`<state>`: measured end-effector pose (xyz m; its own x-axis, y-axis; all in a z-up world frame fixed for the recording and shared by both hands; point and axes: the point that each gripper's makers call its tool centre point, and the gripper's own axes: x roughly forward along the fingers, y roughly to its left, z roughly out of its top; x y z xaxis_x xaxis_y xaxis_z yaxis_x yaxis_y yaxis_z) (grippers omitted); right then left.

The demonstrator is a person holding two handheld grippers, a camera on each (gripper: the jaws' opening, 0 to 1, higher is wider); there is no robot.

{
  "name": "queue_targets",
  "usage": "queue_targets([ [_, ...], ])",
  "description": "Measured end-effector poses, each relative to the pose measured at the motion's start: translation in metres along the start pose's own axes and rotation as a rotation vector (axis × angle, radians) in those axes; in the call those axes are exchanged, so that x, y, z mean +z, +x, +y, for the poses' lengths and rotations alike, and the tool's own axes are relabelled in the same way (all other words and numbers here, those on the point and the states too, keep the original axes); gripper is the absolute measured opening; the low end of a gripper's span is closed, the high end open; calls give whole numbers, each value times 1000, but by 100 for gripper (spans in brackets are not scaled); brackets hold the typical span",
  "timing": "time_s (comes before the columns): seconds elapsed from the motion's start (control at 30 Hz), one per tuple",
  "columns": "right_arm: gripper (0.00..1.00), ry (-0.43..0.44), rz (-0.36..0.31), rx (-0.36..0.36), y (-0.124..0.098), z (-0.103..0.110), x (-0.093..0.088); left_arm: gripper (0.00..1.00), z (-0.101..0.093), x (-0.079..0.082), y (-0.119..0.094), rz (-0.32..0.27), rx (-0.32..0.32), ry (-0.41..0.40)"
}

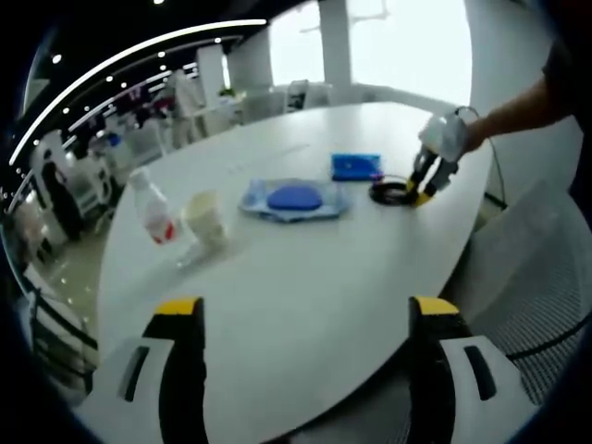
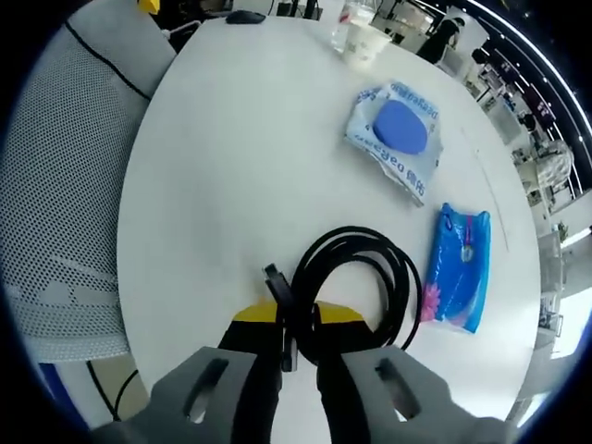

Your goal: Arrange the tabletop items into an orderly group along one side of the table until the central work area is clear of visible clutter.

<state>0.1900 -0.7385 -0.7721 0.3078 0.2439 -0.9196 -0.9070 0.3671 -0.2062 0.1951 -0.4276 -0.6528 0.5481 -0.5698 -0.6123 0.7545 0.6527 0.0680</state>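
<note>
A coiled black cable (image 2: pixel 356 277) lies on the white table (image 2: pixel 231 157), and my right gripper (image 2: pixel 298 338) is shut on its near loop. From the left gripper view that cable (image 1: pixel 390 192) sits near the table's right edge with the right gripper (image 1: pixel 427 185) on it, held by a gloved hand. A wet-wipes pack with a blue lid (image 1: pixel 294 199) (image 2: pixel 396 129) lies mid-table. A blue tissue packet (image 1: pixel 356 166) (image 2: pixel 456 268) is beside the cable. A white paper cup (image 1: pixel 205 219) (image 2: pixel 363 43) and a clear bottle (image 1: pixel 154 211) stand together. My left gripper (image 1: pixel 305 324) is open above the near table edge.
A grey mesh chair (image 2: pixel 65 185) stands by the table's edge; in the left gripper view it (image 1: pixel 532 277) is at the right. A dark small object (image 2: pixel 244 16) lies near the table's far end. More tables, chairs and people are in the background.
</note>
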Motion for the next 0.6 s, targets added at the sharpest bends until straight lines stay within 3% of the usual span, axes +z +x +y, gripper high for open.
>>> queue_targets([
  [0.33, 11, 30, -9, 10, -1, 1, 1, 87, -3, -1, 1, 7, -14, 9],
  [0.6, 22, 88, -51, -7, -5, 0, 6, 87, -15, 4, 4, -2, -59, 54],
])
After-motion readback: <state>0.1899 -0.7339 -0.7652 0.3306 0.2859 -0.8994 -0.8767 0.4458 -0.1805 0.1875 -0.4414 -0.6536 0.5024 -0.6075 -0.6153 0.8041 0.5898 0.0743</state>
